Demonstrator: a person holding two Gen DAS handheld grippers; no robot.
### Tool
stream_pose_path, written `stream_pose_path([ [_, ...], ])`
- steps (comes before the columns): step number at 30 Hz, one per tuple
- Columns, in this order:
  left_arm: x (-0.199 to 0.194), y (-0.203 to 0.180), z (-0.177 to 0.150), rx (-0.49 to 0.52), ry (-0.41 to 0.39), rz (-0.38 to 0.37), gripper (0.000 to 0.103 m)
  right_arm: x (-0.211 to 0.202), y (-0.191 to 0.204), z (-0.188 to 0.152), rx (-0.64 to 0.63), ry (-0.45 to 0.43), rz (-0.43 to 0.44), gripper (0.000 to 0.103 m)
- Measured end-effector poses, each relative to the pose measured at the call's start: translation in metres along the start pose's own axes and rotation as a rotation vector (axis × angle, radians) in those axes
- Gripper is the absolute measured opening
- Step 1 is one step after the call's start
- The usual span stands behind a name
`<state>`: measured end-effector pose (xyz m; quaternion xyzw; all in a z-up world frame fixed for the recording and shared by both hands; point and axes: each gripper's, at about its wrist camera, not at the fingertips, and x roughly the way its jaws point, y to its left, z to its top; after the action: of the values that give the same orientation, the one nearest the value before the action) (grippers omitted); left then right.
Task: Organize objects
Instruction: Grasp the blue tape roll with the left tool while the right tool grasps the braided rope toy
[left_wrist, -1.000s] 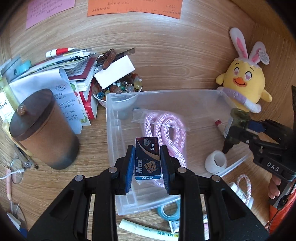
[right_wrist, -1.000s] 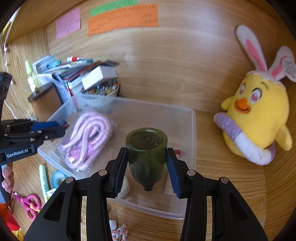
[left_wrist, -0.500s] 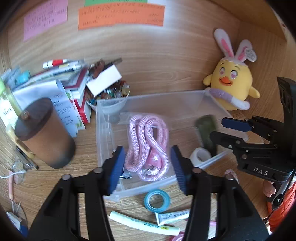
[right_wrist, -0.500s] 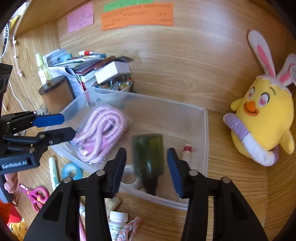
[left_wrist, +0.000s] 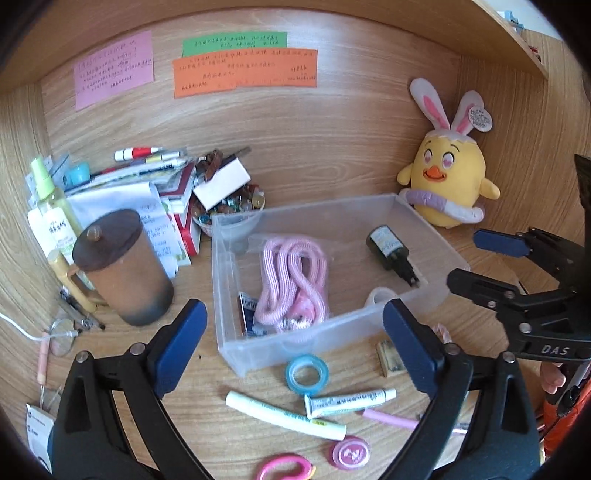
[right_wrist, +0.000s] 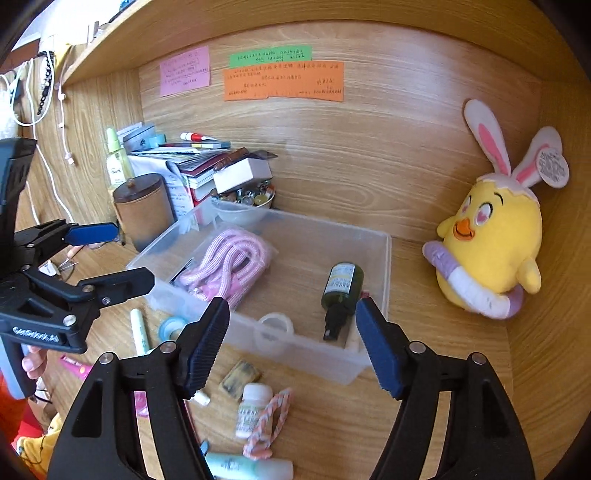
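Note:
A clear plastic bin (left_wrist: 325, 338) (right_wrist: 384, 258) sits on the wooden desk. Inside lie a bagged pink rope (left_wrist: 293, 280) (right_wrist: 225, 264), a small dark blue box (left_wrist: 246, 314) and a dark green bottle (left_wrist: 389, 249) (right_wrist: 341, 290) on its side. My left gripper (left_wrist: 295, 347) is open and empty, above the desk in front of the bin. My right gripper (right_wrist: 293, 345) is open and empty, in front of the bin's right end; it also shows in the left wrist view (left_wrist: 480, 258).
Loose items lie in front of the bin: a blue tape roll (left_wrist: 306, 374), white tape roll (right_wrist: 277, 326), tubes (left_wrist: 347, 400), white marker (left_wrist: 284, 415), pill bottle (right_wrist: 251, 408), pink scissors (left_wrist: 284, 467). A brown lidded cup (left_wrist: 122, 266), a pile of books and a yellow plush chick (left_wrist: 447, 188) stand at the back.
Both grippers opened and pulled back from the bin. The blue box dropped from the left gripper and the green bottle from the right one; both now lie in the bin.

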<state>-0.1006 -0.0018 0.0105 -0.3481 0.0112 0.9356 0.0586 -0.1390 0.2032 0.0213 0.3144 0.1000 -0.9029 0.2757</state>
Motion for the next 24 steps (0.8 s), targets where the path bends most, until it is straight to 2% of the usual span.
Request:
stream_pose_path([
  [1, 0.001, 0.000, -0.003, 0.001, 0.009, 0.000, 0.097, -0.001, 0.000, -0.003, 0.005, 0.002, 0.002, 0.068],
  [2, 0.002, 0.000, -0.006, 0.029, 0.018, -0.033, 0.097, -0.002, 0.000, -0.008, 0.014, 0.007, 0.004, 0.068],
  [13, 0.033, 0.006, -0.047, 0.021, 0.167, -0.015, 0.098, 0.016, -0.014, -0.051, 0.074, 0.113, 0.018, 0.068],
  [16, 0.041, 0.003, -0.053, 0.026, 0.184, -0.018, 0.097, 0.026, -0.015, -0.058, 0.099, 0.141, 0.035, 0.055],
  [18, 0.045, 0.001, -0.055, 0.028, 0.194, -0.029, 0.096, 0.032, -0.015, -0.061, 0.112, 0.167, 0.055, 0.037],
  [22, 0.053, -0.002, -0.054, 0.035, 0.211, -0.043, 0.087, 0.039, -0.018, -0.065, 0.151, 0.184, 0.118, 0.025],
  [24, 0.058, -0.002, -0.054, 0.031, 0.222, -0.044, 0.085, 0.039, -0.017, -0.065, 0.148, 0.184, 0.127, 0.013],
])
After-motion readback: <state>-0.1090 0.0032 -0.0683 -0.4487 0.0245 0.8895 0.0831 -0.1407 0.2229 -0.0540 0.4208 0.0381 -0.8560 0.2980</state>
